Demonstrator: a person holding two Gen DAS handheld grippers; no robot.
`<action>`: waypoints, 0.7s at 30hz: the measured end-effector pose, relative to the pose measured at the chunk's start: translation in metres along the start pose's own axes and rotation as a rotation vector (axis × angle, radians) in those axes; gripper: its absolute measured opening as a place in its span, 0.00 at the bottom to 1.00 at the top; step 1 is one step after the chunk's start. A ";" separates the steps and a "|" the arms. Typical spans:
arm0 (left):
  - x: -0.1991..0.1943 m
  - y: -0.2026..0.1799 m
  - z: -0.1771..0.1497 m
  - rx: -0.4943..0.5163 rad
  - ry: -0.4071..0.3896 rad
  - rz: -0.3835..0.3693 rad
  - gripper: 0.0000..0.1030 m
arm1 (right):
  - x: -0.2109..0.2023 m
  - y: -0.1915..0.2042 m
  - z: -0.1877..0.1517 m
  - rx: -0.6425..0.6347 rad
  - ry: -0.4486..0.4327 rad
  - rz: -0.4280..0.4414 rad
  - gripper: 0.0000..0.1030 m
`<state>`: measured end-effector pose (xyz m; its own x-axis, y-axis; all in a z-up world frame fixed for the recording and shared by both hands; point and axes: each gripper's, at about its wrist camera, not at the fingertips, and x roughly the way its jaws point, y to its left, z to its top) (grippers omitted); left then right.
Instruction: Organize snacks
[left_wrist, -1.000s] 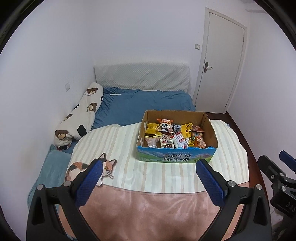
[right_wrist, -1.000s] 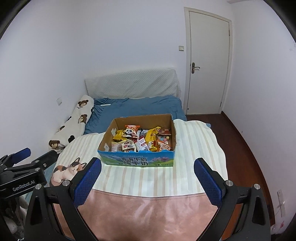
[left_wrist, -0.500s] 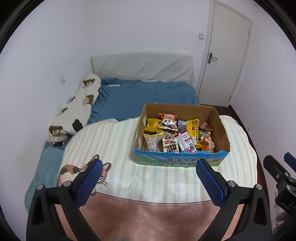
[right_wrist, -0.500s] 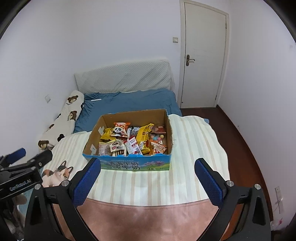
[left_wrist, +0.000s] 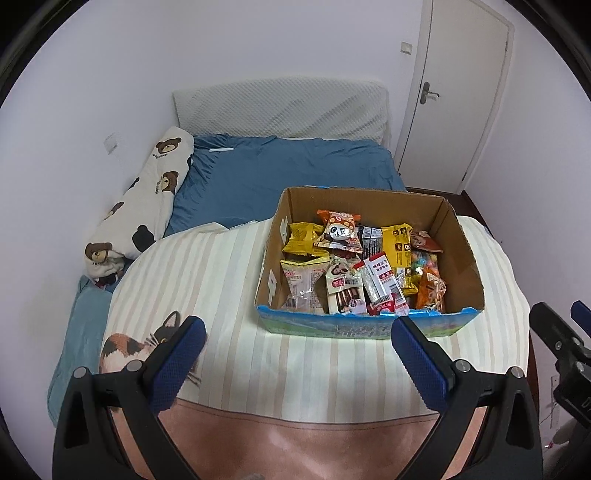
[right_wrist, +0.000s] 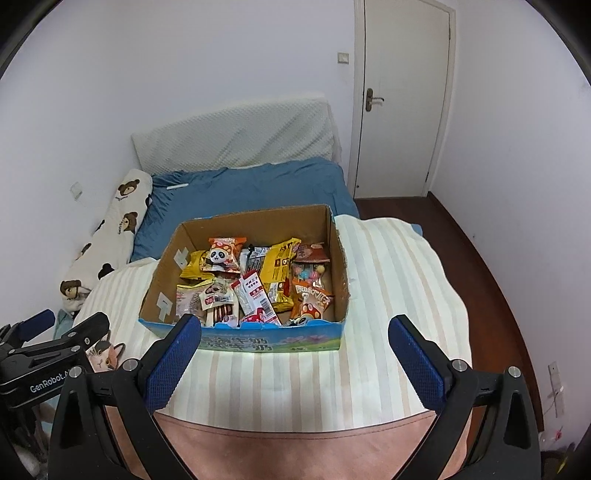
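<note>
- While I hold both level above the striped cream blanket (left_wrist: 229, 280), my left gripper (left_wrist: 295, 354) and right gripper (right_wrist: 293, 349) stay wide open, empty.
- Brown cardboard box with blue printed front (right_wrist: 273, 341) of snack packets (left_wrist: 364, 269) sits on the blanket, just ahead.

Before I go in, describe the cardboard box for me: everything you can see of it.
The cardboard box is an open-topped brown carton with no lid. Its near wall is printed blue with a landscape and has a ragged, torn top edge. White tape patches dot the left inner wall. It sits flat and upright on the striped blanket, crowded with loose snack packets. Neither gripper touches it.
</note>
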<state>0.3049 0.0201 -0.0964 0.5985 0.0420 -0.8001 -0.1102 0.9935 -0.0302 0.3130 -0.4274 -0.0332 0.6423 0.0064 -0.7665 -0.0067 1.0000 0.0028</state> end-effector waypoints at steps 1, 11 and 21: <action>0.002 -0.001 0.002 0.003 0.002 0.001 1.00 | 0.004 0.000 0.001 0.003 0.006 0.001 1.00; 0.005 -0.009 0.010 0.043 -0.018 0.009 1.00 | 0.022 -0.001 0.005 0.038 0.025 -0.002 1.00; 0.005 -0.011 0.008 0.037 -0.009 0.002 1.00 | 0.020 -0.001 0.006 0.030 0.018 -0.007 1.00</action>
<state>0.3158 0.0107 -0.0954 0.6054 0.0453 -0.7947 -0.0825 0.9966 -0.0061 0.3307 -0.4278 -0.0443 0.6284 -0.0008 -0.7779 0.0214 0.9996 0.0162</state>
